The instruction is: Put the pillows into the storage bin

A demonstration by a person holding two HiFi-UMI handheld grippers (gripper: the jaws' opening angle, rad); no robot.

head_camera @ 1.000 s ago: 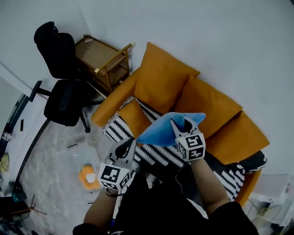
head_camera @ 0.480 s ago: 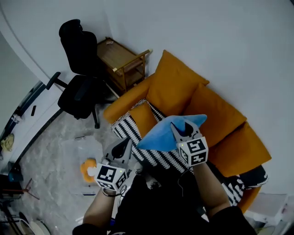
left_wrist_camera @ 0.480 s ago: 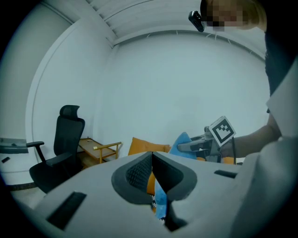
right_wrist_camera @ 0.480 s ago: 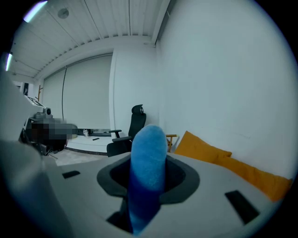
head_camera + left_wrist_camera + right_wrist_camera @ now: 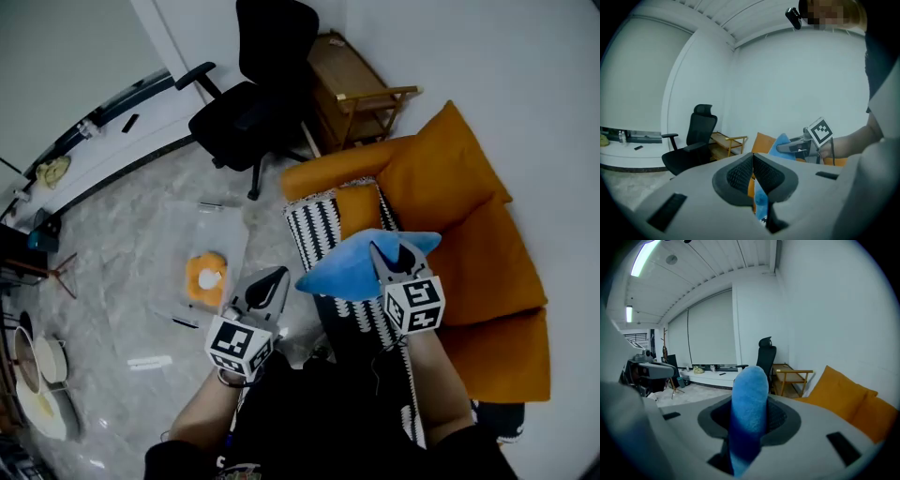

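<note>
Pillow, blue, clamped in right tongs near orange sofa; left tongs pressed together, apart from it, over floor.

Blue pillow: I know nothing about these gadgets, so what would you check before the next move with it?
1. Blue pillow clamped between the right gripper fingers: ok.
2. Left gripper shut beside the pillow's end; whether it pinches fabric: cannot tell.
3. Clear bin on the floor in sight: ok.
4. Room in the bin beside the orange item: cannot tell.
5. Office chair stands apart from the bin: ok.
</note>
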